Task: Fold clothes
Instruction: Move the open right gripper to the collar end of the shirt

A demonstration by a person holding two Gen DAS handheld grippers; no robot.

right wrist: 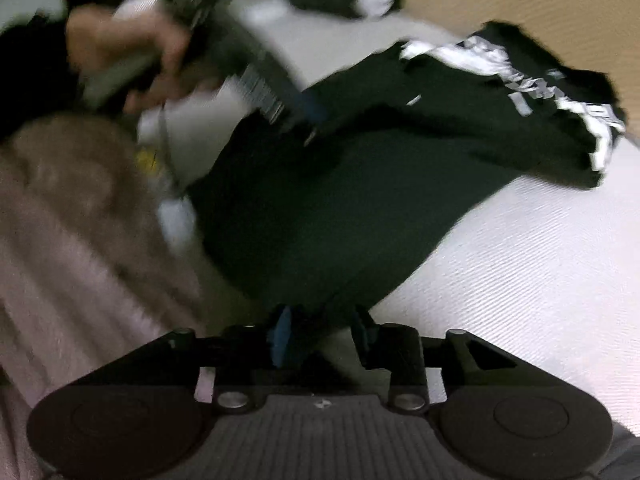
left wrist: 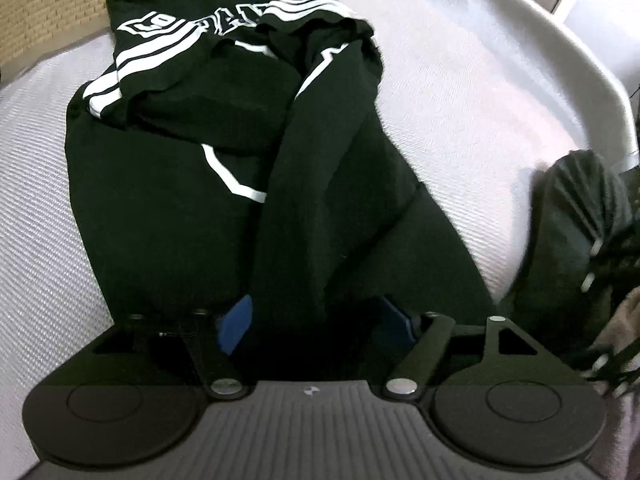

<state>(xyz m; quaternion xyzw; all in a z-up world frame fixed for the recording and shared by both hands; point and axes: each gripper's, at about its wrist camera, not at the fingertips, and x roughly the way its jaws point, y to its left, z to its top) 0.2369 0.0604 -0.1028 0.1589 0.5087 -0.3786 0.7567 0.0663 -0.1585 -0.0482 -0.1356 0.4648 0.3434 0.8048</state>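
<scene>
1. Two grippers are closed on the hem of a black shirt (left wrist: 168, 184) laid on a white bed (left wrist: 460, 92).
2. The left gripper (left wrist: 316, 328) and right gripper (right wrist: 320, 336) are each clamped on black fabric.

The white ribbed bedspread (left wrist: 460, 92) lies bare to the right of the black shirt (left wrist: 224, 184), open up to the raised white bed edge (left wrist: 592, 60) that curves round that side. To the shirt's left a bare strip (left wrist: 36, 160) also runs free. At the near right, the other gripper (left wrist: 576, 216) blocks that corner. In the blurred right wrist view, bare cover (right wrist: 520, 272) stretches right of the shirt, while a hand (right wrist: 128, 52) and what seems a pinkish sleeve (right wrist: 72, 220) crowd the left.
</scene>
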